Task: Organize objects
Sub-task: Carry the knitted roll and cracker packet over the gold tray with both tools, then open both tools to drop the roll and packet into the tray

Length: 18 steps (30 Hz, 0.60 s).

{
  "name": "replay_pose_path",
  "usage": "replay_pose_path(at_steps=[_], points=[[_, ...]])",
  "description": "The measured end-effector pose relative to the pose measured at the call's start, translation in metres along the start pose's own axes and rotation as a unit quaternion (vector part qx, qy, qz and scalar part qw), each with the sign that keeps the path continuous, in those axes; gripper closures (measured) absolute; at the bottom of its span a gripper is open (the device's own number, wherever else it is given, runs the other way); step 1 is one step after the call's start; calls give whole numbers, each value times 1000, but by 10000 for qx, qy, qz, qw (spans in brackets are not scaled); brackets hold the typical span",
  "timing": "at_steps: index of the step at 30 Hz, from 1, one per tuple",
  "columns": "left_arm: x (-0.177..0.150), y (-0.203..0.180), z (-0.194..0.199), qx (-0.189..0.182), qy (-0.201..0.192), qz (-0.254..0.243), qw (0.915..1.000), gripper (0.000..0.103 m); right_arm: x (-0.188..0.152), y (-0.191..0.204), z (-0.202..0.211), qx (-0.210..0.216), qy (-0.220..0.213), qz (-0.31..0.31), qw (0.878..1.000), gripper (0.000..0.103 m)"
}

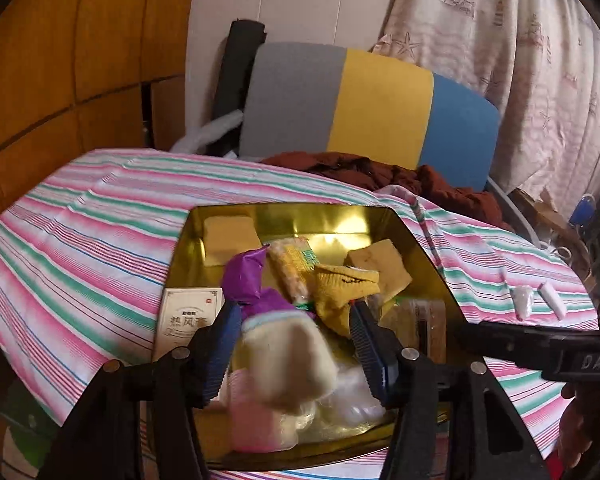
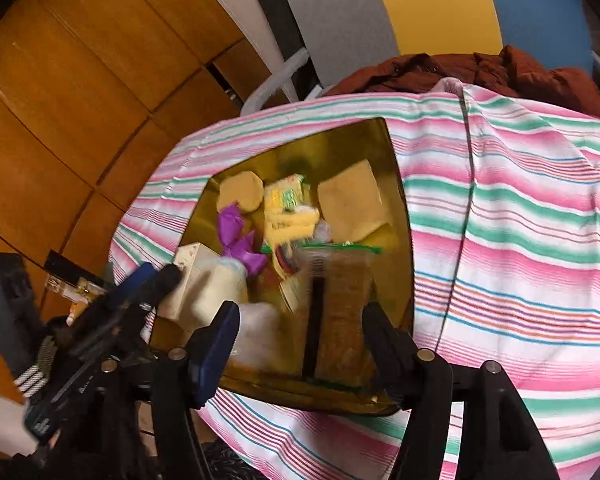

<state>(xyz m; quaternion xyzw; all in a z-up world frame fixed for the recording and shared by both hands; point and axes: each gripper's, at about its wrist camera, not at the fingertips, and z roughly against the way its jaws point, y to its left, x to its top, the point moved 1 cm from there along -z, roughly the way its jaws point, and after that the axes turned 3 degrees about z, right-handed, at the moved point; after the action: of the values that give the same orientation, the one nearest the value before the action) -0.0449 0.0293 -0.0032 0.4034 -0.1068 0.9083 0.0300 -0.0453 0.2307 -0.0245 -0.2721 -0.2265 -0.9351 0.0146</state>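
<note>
A cream-and-purple sock (image 1: 284, 344) is sitting lower centre between the left gripper (image 1: 296, 320)'s wide-apart fingers. The gold tin (image 1: 364, 220) is holding yellow sponges (image 1: 228, 236), packets and a box (image 1: 188, 316). The right gripper (image 2: 300, 344) is gaping wide.

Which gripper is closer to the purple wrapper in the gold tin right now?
Left. The left gripper hangs over the gold tin with the purple wrapper just ahead of its jaws. The right gripper hangs over the tin's near right side, further from the wrapper.
</note>
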Motion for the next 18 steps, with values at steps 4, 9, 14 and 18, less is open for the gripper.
replay_pose_path(at_steps=[4,9,14,18], points=[[0,-2,6,3,-41,-18,10000,46,-5,-2,-3,-75,48,1,10000,37],[-1,-5,10,12,-43,-89,10000,46,-13,-3,-5,-170,76,-3,9998,35],[-4,-4,14,49,-23,-129,9999,46,-18,-2,-2,-217,29,12,9998,33],[-8,-6,16,69,15,-158,9998,46,-21,4,5,-382,-101,135,9991,29]])
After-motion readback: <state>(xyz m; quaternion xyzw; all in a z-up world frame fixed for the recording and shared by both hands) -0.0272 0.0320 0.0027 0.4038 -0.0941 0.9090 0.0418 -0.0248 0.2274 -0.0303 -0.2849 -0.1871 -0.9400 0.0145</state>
